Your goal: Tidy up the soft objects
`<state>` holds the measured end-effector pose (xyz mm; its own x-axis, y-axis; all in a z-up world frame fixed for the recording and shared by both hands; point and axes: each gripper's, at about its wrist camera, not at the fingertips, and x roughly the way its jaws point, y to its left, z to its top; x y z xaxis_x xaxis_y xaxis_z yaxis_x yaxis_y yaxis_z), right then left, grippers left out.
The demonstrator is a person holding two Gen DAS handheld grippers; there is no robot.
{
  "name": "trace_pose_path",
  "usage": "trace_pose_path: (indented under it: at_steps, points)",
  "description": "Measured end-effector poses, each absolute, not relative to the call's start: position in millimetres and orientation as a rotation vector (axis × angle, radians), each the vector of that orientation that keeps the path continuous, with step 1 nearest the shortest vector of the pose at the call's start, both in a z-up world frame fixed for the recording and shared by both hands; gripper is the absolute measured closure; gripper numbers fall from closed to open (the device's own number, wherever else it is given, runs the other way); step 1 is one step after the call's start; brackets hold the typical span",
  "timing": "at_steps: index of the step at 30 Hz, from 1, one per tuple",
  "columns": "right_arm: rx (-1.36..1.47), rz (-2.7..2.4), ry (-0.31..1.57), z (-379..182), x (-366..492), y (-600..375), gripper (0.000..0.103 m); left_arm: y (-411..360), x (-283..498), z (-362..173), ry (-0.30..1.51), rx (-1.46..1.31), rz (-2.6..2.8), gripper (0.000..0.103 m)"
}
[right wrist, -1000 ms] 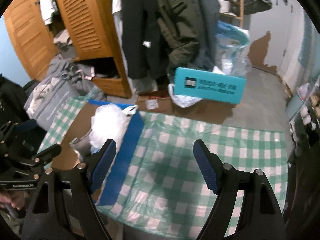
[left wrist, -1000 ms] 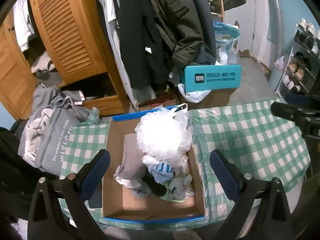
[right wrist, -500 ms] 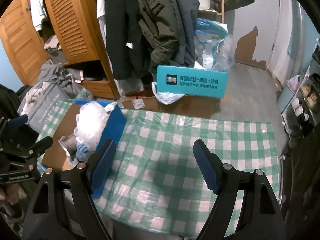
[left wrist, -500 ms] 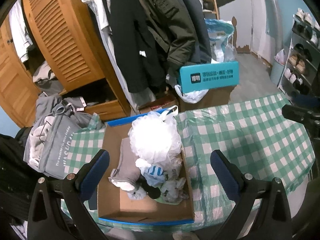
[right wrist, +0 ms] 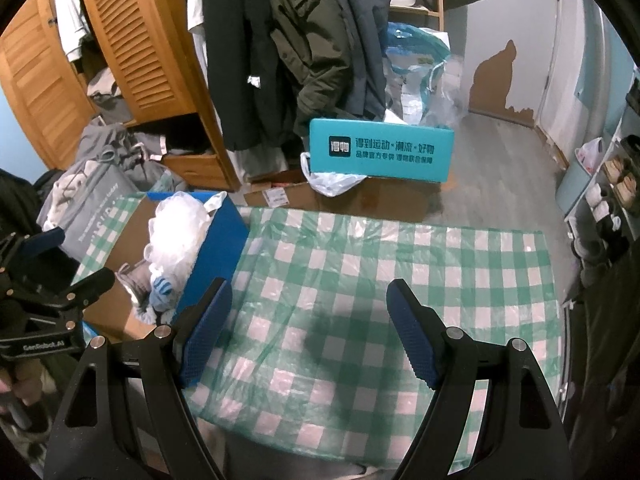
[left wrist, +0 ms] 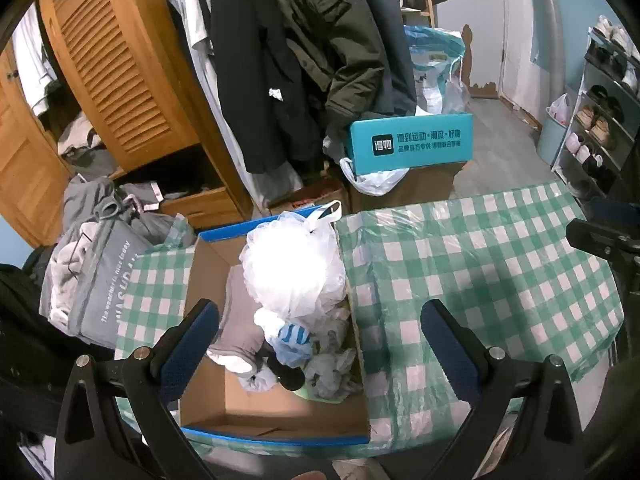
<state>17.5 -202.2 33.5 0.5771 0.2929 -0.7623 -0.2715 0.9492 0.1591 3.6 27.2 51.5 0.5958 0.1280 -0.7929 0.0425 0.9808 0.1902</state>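
Both grippers have risen; soft pile (left wrist: 294,312) sits in the box (left wrist: 208,400), seemingly below left gripper's (left wrist: 318,332) spread, empty jaws.

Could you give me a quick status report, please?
Left gripper and right gripper open, empty. Soft items piled in cardboard box, white plastic bag on top. Nothing blocking.

My left tongs (left wrist: 320,340) gape wide, both blue pads (left wrist: 188,344) well apart, nothing between them. They hang in the air, tipped downward. My right tongs (right wrist: 308,332) are spread just as wide, also empty, also tilted down and hanging free. From the right view I catch the left tongs (right wrist: 60,264) off to the side, fingers parted, with a bit of my hand (right wrist: 12,392) gripping the handle below. The two sit side by side, apart.
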Motion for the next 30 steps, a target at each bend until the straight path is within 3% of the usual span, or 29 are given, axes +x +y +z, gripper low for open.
trace_pose_path:
  at_steps: [30]
  points:
    - [0.033,0.333,0.899,31.4,13.1,-201.1,0.024,31.9,-1.6,45.8,0.949,0.191,0.045,0.001]
